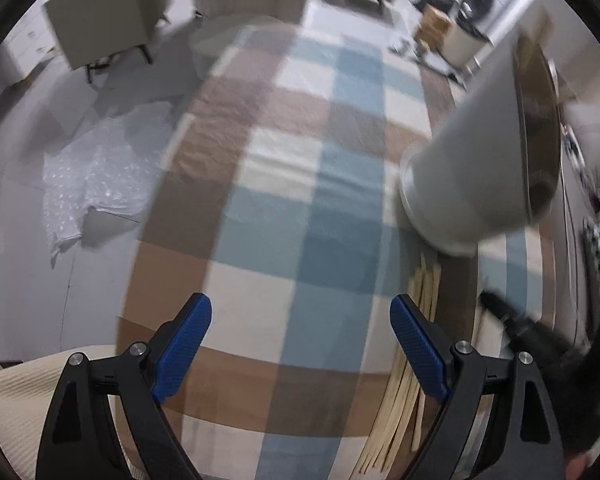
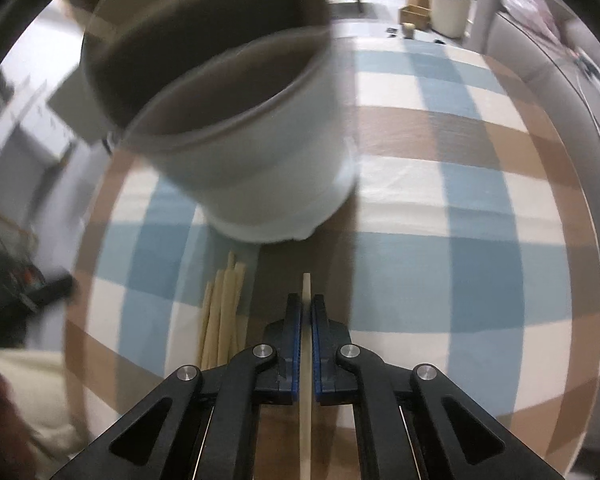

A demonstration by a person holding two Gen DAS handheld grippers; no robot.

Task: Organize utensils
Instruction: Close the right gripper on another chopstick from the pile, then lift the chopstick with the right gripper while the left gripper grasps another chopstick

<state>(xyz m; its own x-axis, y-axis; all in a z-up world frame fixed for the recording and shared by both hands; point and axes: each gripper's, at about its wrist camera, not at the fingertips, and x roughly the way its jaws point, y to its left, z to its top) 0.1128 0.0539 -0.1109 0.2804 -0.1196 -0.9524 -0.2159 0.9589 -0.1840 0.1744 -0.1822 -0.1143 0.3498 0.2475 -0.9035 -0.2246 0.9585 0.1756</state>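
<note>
My right gripper (image 2: 307, 308) is shut on a single pale wooden chopstick (image 2: 307, 292) that runs straight between its blue pads, its tip just past the fingertips. Beyond it stands a white cylindrical holder (image 2: 260, 168) with a dark inside, on the checked tablecloth (image 2: 460, 200). A bundle of several pale chopsticks (image 2: 222, 312) lies to the left of that gripper. My left gripper (image 1: 300, 320) is open over the cloth with nothing between its fingers. In the left wrist view the holder (image 1: 468, 160) is at the right and the chopstick bundle (image 1: 404, 392) lies beside the right finger.
The right gripper's black body (image 1: 532, 332) shows at the lower right of the left wrist view. Crumpled plastic sheet (image 1: 96, 184) lies on the grey floor left of the table, with chairs (image 1: 100, 20) behind. A sofa (image 2: 540, 32) and a white bin (image 2: 452, 12) stand beyond the table.
</note>
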